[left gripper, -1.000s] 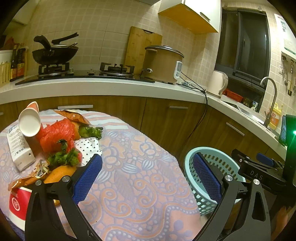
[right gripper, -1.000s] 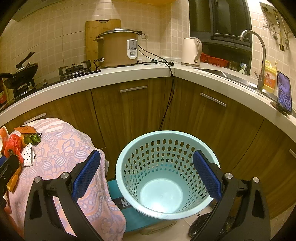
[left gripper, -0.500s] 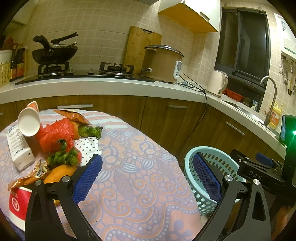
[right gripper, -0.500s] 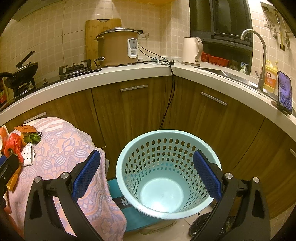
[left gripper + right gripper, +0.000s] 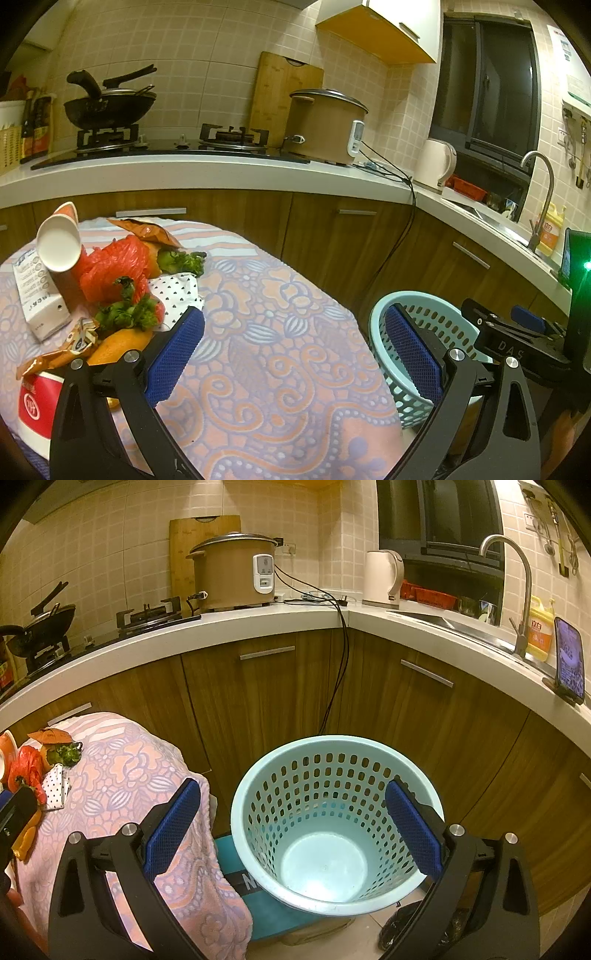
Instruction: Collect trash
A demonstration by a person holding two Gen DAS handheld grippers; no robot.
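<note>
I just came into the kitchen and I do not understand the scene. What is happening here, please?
A person holds two grippers to collect trash, and nothing is picked up yet. The left gripper is open above the cloth-covered table, beside a pile of trash: a red plastic bag, a paper cup, a carton and vegetable scraps. The right gripper is open over the light blue basket, which is empty.

Trash [image 5: 110, 280] on table [image 5: 280, 354], basket [image 5: 332, 812] right.

A rice cooker [image 5: 233, 574] stands on the counter [image 5: 258, 618] before a cutting board [image 5: 184, 554]; a kettle [image 5: 382, 579] stands near the faucet [image 5: 515, 590].
</note>
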